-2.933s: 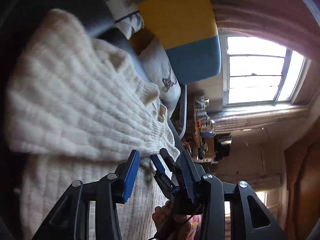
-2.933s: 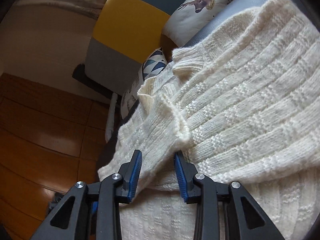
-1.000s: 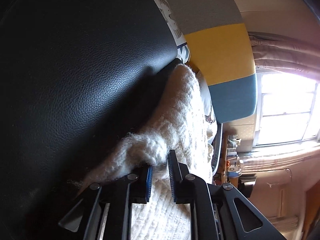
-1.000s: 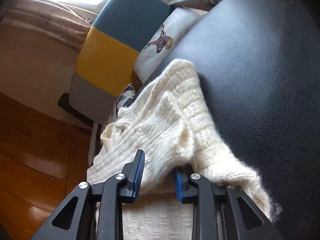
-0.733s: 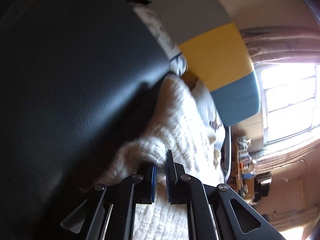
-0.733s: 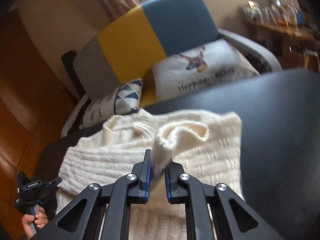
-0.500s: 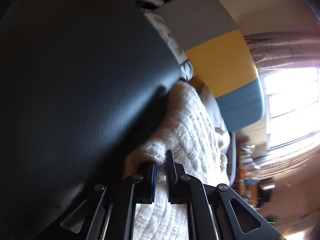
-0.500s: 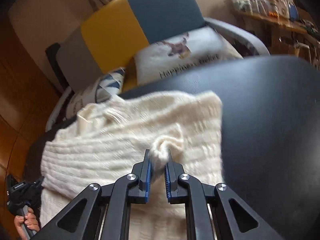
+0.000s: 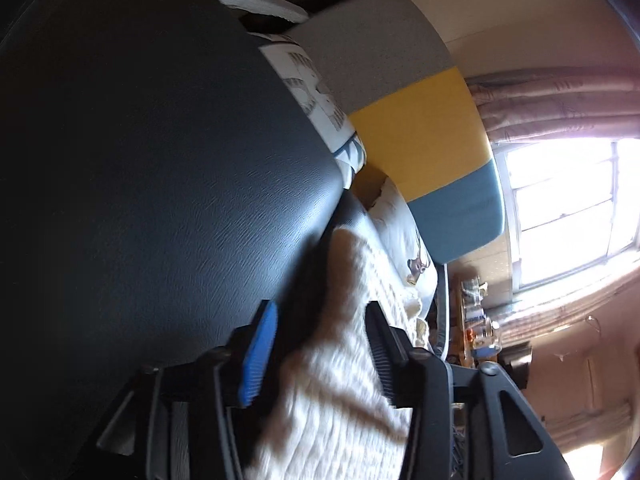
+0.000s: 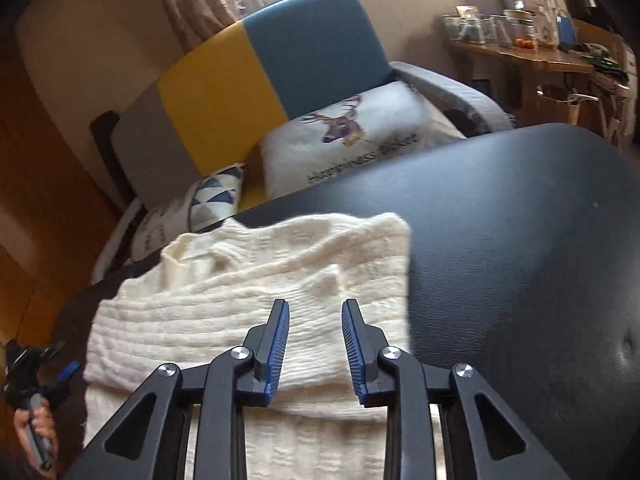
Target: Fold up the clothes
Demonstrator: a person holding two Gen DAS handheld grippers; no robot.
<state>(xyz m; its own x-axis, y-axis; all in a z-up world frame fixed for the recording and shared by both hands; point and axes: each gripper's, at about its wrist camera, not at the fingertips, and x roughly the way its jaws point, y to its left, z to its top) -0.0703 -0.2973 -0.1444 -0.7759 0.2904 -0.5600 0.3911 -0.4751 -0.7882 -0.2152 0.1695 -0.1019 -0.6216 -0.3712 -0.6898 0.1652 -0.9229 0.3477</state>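
A cream knitted sweater (image 10: 280, 292) lies on a black leather surface (image 10: 520, 240), its upper part folded over the lower part. My right gripper (image 10: 316, 312) is open just above the folded layer and holds nothing. In the left wrist view the sweater (image 9: 352, 380) runs between the open fingers of my left gripper (image 9: 320, 320), blurred, and the black surface (image 9: 140, 160) fills the left side. My left gripper also shows in the right wrist view (image 10: 36, 364), held by a hand at the sweater's left edge.
A grey, yellow and blue armchair (image 10: 248, 76) stands behind the surface with a deer-print cushion (image 10: 352, 136) and a triangle-pattern cushion (image 10: 208, 204). A wooden side table with jars (image 10: 516, 48) is at the back right. A bright window (image 9: 568, 208) and curtains lie beyond.
Both grippers were shut on bunches of the sweater half a second ago; both have opened and let it go. The folded layer now lies flat on the lower part.
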